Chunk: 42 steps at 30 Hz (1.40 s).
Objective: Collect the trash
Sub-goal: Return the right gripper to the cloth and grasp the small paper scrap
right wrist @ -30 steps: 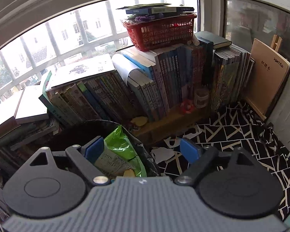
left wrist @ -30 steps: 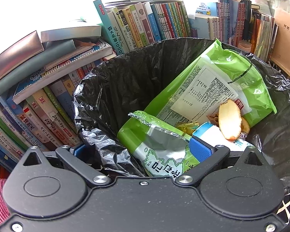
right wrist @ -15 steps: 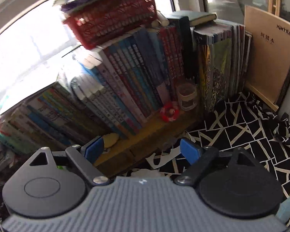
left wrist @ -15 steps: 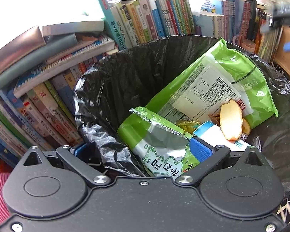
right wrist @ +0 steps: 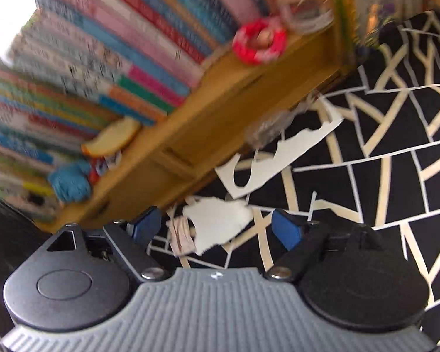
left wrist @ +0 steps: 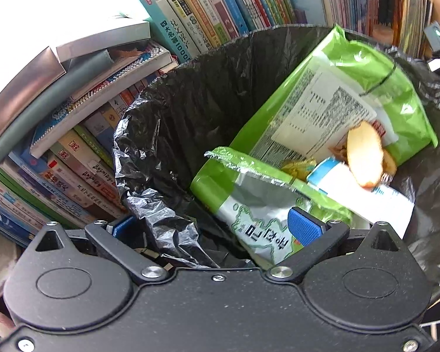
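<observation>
A bin lined with a black bag (left wrist: 190,102) fills the left wrist view. In it lie a large green snack bag (left wrist: 366,88), a smaller green and silver packet (left wrist: 258,205), a white and blue carton (left wrist: 360,196) and a pale food slice (left wrist: 365,158). My left gripper (left wrist: 212,227) is open over the bin's near rim, one finger outside and one inside. My right gripper (right wrist: 217,227) is open low over a torn white paper scrap (right wrist: 220,220) on the black and white cloth (right wrist: 381,190). A longer paper strip (right wrist: 278,158) and a clear wrapper (right wrist: 267,129) lie further ahead.
Rows and stacks of books (left wrist: 73,117) crowd the bin's left and far side. In the right wrist view a wooden shelf (right wrist: 220,102) carries books, a pale slice (right wrist: 111,140), a blue crumpled lump (right wrist: 70,182) and a red ring (right wrist: 259,41).
My right gripper has swung away from the bin and dropped low over the cloth, close to the paper scraps. The left gripper has barely moved at the bin rim.
</observation>
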Each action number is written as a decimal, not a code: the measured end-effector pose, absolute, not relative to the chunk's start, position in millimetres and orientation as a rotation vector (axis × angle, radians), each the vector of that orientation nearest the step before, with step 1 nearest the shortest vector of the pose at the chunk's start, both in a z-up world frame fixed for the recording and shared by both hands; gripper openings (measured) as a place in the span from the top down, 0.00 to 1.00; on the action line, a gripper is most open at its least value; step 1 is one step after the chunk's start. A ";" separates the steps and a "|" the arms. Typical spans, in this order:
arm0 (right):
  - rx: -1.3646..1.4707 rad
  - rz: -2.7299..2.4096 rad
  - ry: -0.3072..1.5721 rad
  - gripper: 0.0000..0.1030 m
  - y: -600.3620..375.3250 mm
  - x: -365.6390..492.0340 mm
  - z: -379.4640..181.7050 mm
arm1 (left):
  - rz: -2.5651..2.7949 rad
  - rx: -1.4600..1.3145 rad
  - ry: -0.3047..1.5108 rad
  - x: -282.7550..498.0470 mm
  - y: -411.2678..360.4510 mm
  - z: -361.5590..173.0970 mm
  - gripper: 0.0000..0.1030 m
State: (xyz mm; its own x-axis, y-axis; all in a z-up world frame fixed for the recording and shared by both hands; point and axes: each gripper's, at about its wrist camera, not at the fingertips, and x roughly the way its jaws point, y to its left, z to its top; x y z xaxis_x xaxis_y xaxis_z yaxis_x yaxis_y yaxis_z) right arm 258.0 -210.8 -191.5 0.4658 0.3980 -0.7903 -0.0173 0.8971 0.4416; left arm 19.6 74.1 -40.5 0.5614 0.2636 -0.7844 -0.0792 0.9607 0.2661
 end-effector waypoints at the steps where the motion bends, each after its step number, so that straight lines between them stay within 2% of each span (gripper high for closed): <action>1: 0.397 0.274 1.072 0.13 -209.1 259.8 -195.8 | 0.210 0.227 0.963 19.5 73.2 -41.1 0.01; 15: 0.278 0.320 1.071 0.13 -175.2 267.0 -233.1 | 0.301 0.325 1.031 10.2 73.6 -47.4 0.01; 18: 0.312 0.360 1.039 0.15 -171.8 264.6 -233.2 | 0.310 0.322 1.041 9.0 74.2 -48.4 0.01; 24: 0.316 0.439 1.026 0.38 -155.5 266.4 -227.7 | 0.303 0.318 1.036 9.3 74.1 -48.9 0.01; 36: 0.252 0.414 1.123 0.48 -119.4 274.9 -245.9 | 0.320 0.302 1.033 7.5 76.9 -49.7 0.01; 38: 0.230 0.377 1.116 0.61 -118.9 272.1 -245.7 | 0.320 0.295 1.020 8.1 75.7 -48.8 0.01; 39: 0.216 0.339 1.115 0.79 -119.7 270.8 -245.9 | 0.319 0.291 1.012 8.4 75.1 -48.0 0.01; 42: 0.271 0.297 1.114 0.80 -131.1 266.2 -246.1 | 0.312 0.275 0.978 9.8 72.4 -45.3 0.01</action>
